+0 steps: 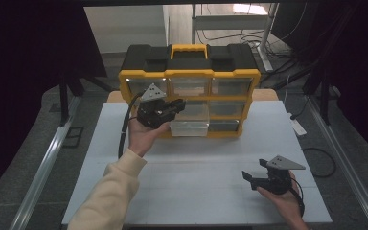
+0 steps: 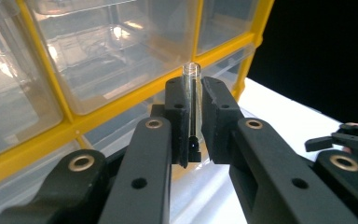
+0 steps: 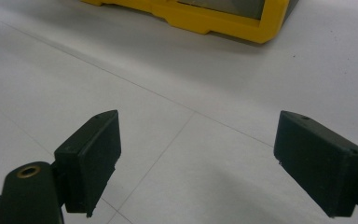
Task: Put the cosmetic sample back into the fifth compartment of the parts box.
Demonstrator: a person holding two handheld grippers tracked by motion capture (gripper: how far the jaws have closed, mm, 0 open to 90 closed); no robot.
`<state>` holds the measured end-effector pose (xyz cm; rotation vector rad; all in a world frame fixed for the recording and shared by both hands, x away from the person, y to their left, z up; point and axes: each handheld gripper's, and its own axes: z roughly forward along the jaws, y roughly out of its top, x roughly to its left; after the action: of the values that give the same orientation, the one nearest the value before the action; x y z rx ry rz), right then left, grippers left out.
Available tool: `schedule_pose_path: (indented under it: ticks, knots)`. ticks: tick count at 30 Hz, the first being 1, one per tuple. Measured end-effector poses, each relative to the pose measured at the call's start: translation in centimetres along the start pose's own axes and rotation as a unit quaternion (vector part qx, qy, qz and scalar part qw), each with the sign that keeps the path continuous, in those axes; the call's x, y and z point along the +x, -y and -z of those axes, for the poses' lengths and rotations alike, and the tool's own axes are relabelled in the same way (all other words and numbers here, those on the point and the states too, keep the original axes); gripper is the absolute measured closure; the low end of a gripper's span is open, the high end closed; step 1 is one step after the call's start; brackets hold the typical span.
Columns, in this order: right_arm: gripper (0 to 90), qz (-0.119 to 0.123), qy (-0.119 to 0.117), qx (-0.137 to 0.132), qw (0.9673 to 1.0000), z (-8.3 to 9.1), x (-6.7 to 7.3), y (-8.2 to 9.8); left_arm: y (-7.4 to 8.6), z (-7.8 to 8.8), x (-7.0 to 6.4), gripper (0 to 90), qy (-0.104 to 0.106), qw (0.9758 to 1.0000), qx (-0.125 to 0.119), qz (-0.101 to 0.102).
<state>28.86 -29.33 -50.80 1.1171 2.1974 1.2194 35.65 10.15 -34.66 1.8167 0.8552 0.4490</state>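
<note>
Glass tube (image 2: pixel 191 100) clenched in left gripper (image 2: pixel 195 123) likely goes next into pulled-out drawer (image 1: pixel 189 127); right gripper (image 3: pixel 200 163) idles released.

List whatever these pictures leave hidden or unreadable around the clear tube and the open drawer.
- Tube, left gripper view: lower end hidden between the left claw's jaws; contents unreadable.
- Open drawer, high view: its left part sits behind the claw; contents too small and glary.
- Organizer, right gripper view: cut off by the top edge.
</note>
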Motion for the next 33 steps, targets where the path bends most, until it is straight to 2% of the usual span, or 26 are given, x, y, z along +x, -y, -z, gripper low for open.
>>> schedule_pose_path:
  ticks: [10, 23, 33]
  knots:
    - [15.3, 0.0, 0.0, 0.0, 1.0, 0.0, 0.0, 0.0, 0.0, -0.5, 0.7, 80.6, -0.006, 0.9999, 0.009, 0.002]
    - [15.3, -0.001, -0.001, 0.0, 1.0, 0.0, 0.0, 0.0, 0.4, -1.4, 0.7, 80.5, 0.001, 0.9995, 0.032, -0.006]
    - [15.4, 0.0, -0.001, 0.001, 1.0, 0.0, 0.0, 0.0, 1.3, -2.4, 0.6, 80.4, 0.007, 0.9984, 0.055, -0.01]
